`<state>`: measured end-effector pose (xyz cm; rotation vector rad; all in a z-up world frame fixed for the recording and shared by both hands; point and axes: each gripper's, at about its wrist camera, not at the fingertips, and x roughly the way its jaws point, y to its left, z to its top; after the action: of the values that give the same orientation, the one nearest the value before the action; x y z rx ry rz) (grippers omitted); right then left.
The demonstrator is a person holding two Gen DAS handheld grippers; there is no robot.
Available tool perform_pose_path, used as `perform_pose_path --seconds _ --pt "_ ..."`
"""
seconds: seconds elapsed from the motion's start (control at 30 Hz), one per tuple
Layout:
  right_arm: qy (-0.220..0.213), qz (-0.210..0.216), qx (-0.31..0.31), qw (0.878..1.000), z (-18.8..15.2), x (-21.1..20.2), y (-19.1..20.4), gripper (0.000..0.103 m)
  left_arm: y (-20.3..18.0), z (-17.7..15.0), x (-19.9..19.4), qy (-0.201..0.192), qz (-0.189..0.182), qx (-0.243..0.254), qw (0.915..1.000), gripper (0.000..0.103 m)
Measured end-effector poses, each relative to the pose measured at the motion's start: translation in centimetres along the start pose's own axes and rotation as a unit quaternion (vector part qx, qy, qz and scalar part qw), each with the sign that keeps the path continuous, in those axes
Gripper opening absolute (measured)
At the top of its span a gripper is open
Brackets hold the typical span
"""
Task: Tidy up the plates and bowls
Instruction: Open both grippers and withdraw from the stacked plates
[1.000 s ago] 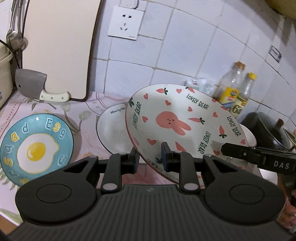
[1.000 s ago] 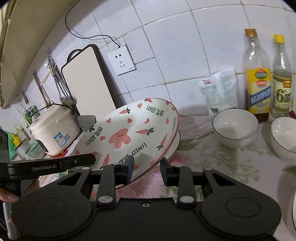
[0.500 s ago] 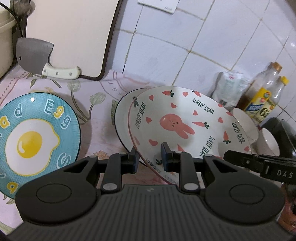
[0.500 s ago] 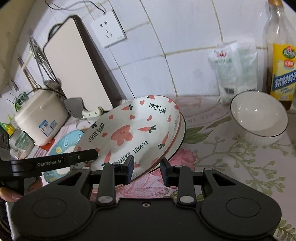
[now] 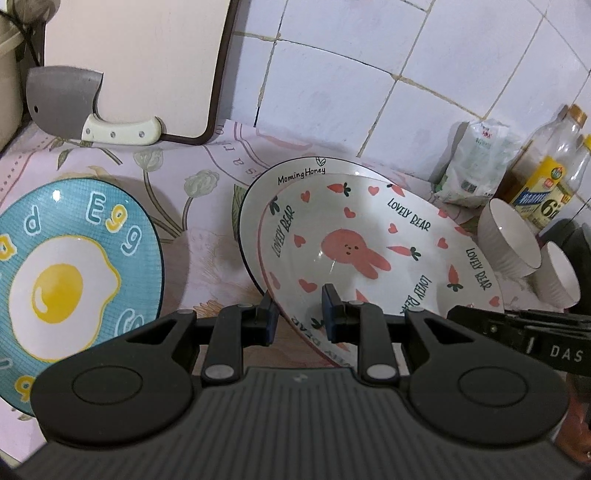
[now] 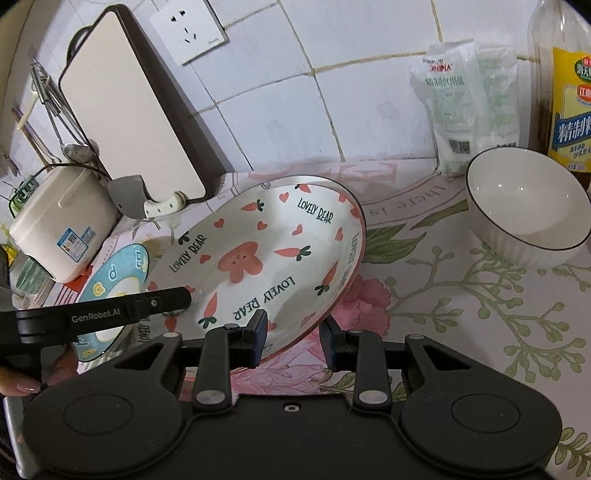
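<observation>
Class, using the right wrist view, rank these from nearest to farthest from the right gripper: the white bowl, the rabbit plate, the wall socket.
1. Rabbit plate: its rim sits between the fingers of the right gripper.
2. White bowl: to the right, standing on the flowered cloth.
3. Wall socket: up on the tiled wall, upper left.

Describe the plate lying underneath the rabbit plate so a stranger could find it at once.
Start at the cutting board leaning against the tiled wall. Right of its corner, the rabbit plate sits tilted over a white plate. Only this one has a dark rim and reads "Morning Honey".
</observation>
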<state>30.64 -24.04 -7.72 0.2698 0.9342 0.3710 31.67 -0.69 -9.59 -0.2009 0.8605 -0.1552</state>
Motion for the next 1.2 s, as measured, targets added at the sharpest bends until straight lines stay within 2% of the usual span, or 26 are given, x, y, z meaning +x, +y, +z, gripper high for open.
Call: perform_pose_path --seconds 0.17,0.3,0.53,0.67,0.77,0.83,1.03,1.2 --pt "-0.001 -0.007 0.002 1.0 0.2 0.7 -0.3 0.036 -0.6 0.4 0.2 0.005 0.016 0.014 0.9998 0.023" --pt "-0.008 -0.033 -0.023 0.999 0.3 1.4 0.1 0.036 -0.9 1.0 0.5 0.015 0.028 0.021 0.9993 0.023" --pt "-0.019 -0.054 -0.052 0.997 0.6 2.4 0.5 0.037 -1.1 1.8 1.0 0.021 0.045 0.025 0.9985 0.026" --pt "-0.044 -0.076 -0.09 0.992 -0.2 2.5 1.5 0.04 -1.2 1.5 0.8 0.013 0.066 0.026 0.9974 0.035" --pt "-0.07 -0.103 -0.119 0.985 -0.8 2.0 2.3 0.041 -1.1 1.1 -0.4 -0.017 0.072 0.033 0.9967 0.042" --pt "-0.084 -0.114 -0.131 0.981 -1.1 1.4 2.7 0.041 -1.2 0.9 -1.7 -0.036 0.077 0.043 0.9954 0.042" --pt "-0.1 -0.094 -0.129 0.982 -1.5 -1.9 3.6 0.041 -1.6 0.3 -5.6 -0.044 0.046 0.061 0.9961 0.044" --pt "-0.105 -0.046 -0.124 0.986 -2.1 -6.0 5.3 0.041 -1.1 -0.3 -9.4 -0.047 0.015 0.067 0.9965 0.046"
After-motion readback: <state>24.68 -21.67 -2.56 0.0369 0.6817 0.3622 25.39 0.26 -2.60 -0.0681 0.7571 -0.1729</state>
